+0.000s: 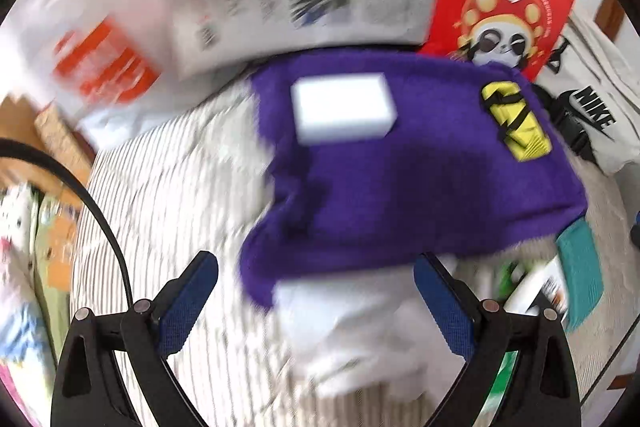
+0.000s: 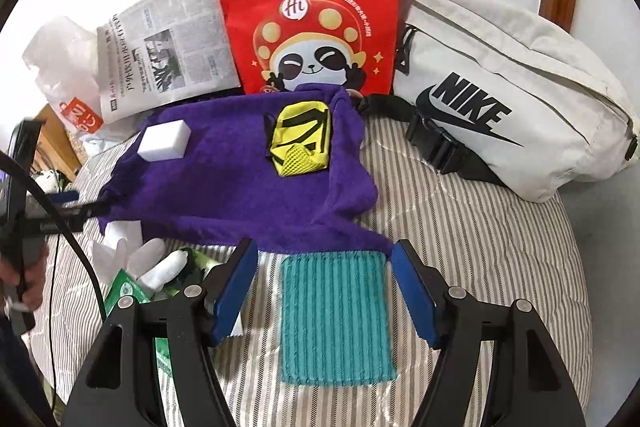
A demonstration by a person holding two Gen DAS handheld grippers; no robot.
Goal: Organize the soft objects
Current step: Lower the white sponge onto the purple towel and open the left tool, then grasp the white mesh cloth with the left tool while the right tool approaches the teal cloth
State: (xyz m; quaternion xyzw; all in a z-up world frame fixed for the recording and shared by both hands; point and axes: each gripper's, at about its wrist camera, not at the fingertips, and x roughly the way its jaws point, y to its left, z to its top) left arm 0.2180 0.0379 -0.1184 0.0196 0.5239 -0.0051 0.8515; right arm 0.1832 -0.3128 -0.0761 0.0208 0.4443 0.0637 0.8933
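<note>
A purple towel (image 2: pixel 240 179) lies spread on the striped bed, with a white sponge block (image 2: pixel 164 141) and a yellow mesh pouch (image 2: pixel 300 143) on top of it. A teal ribbed cloth (image 2: pixel 336 319) lies flat at the towel's near edge, and my right gripper (image 2: pixel 324 249) stands open on either side of it without its pads pressing. In the blurred left wrist view my left gripper (image 1: pixel 316 261) is wide open above the towel's (image 1: pixel 400 167) near corner and a white glove (image 1: pixel 352 327), holding nothing. The sponge (image 1: pixel 344 109) and pouch (image 1: pixel 516 123) lie beyond it.
A red panda paper bag (image 2: pixel 304 11), a newspaper (image 2: pixel 160 55) and a white Nike waist bag (image 2: pixel 500 87) stand along the back. A white plastic bag (image 2: pixel 64 67) sits far left. A green packet (image 2: pixel 128 291) lies by the glove (image 2: pixel 160 263). A hand (image 2: pixel 28 279) shows at the left edge.
</note>
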